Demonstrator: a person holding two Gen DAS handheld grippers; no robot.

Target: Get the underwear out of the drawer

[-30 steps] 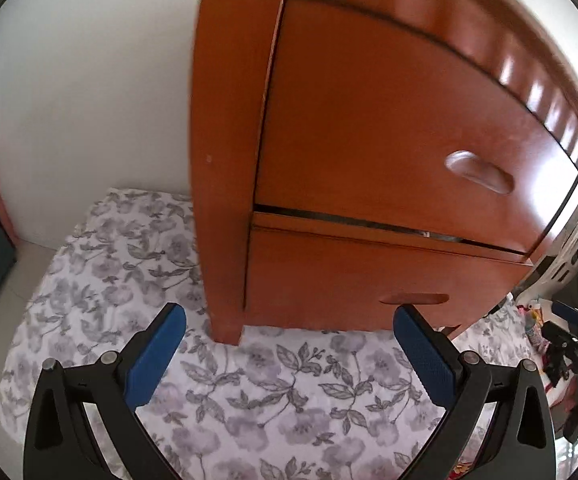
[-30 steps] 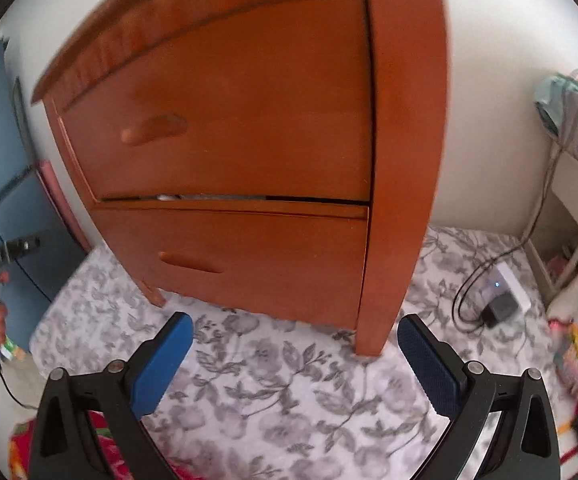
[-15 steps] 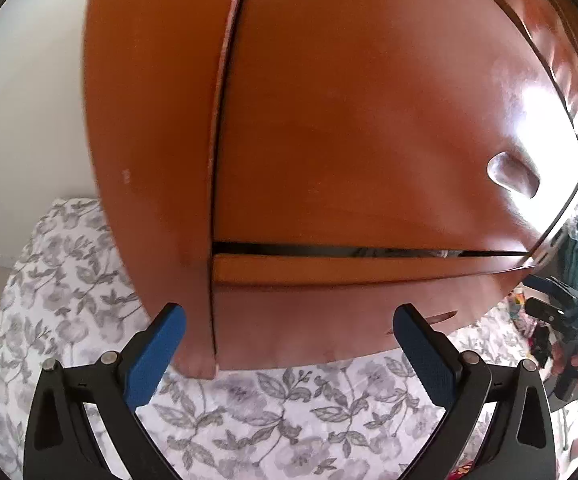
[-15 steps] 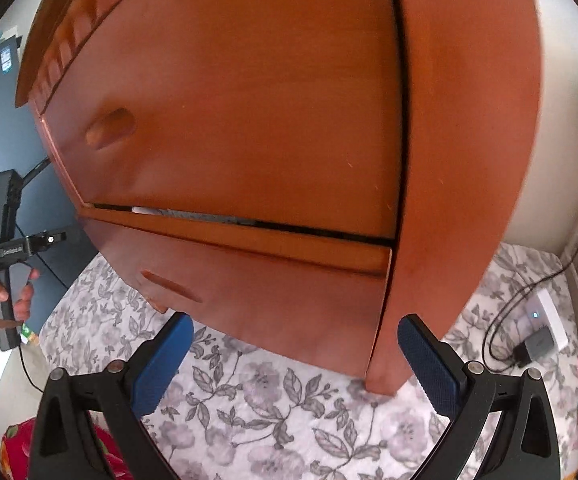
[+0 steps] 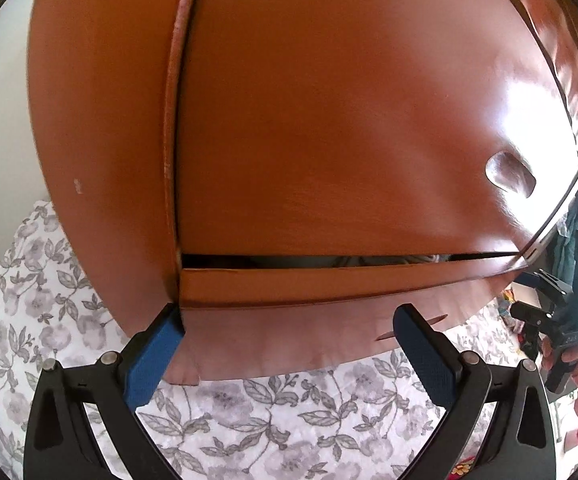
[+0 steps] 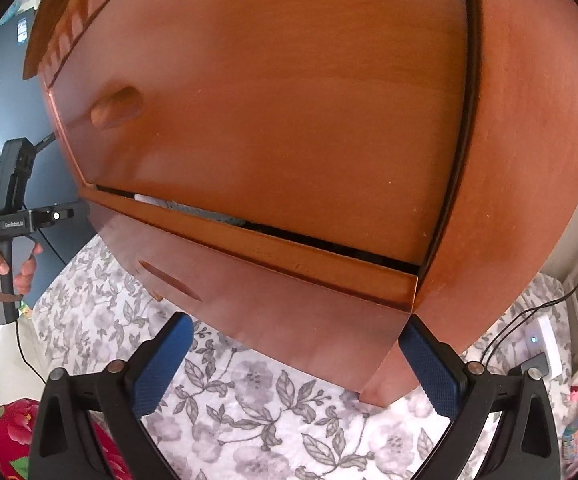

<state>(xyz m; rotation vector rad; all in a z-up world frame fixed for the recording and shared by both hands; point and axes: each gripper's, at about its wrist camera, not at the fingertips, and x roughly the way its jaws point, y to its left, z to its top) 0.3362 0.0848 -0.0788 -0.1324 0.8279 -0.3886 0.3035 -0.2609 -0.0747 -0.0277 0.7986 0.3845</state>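
The underwear itself cannot be made out; only a strip of pale and grey fabric [image 6: 193, 209] shows through the narrow gap above the lower drawer [image 5: 329, 280], which stands barely ajar under the closed upper drawer [image 5: 349, 120] of the wooden nightstand [image 6: 509, 160]. So the garment is presumably inside that lower drawer, and the drawer must be opened first. The left tool [image 5: 289, 344] is spread wide and holds nothing, its blue pads close to the lower drawer's left front corner; the right tool [image 6: 297, 356] is likewise wide open and empty at the right front corner. The likely trouble: neither tool is lined up with the recessed handle [image 6: 171, 277], so gripping a corner edge could slip off the smooth wood, or an uneven pull could skew and jam the drawer. The nightstand might also slide on the floral mat [image 6: 249, 420] rather than the drawer opening.
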